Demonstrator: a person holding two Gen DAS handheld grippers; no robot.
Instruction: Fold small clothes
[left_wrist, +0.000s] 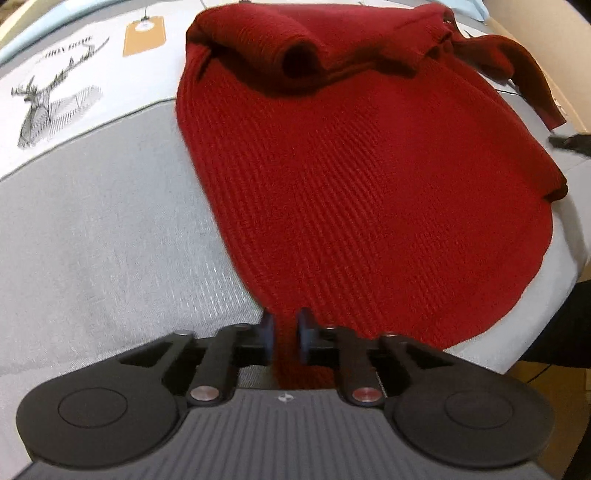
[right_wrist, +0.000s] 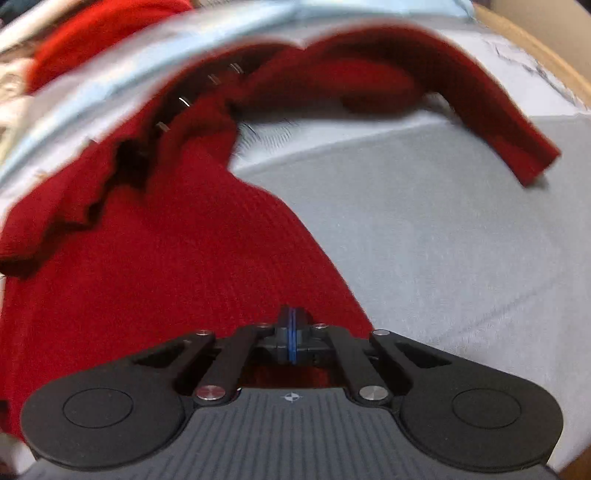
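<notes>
A dark red knit sweater (left_wrist: 362, 192) lies spread on the grey padded surface (left_wrist: 110, 236), its sleeves bunched at the far end. My left gripper (left_wrist: 286, 334) is shut on the sweater's near hem, a strip of red knit pinched between its blue pads. In the right wrist view the same sweater (right_wrist: 159, 273) fills the left half, with one sleeve (right_wrist: 491, 122) stretched out to the right. My right gripper (right_wrist: 291, 332) has its blue pads pressed together over the sweater's near edge; whether cloth is between them is hidden.
A white cloth with a deer print (left_wrist: 48, 99) and an orange tag (left_wrist: 144, 37) lie at the far left. The surface's right edge (left_wrist: 546, 317) drops off nearby. Another red garment (right_wrist: 92, 33) and light blue fabric (right_wrist: 184, 48) lie beyond.
</notes>
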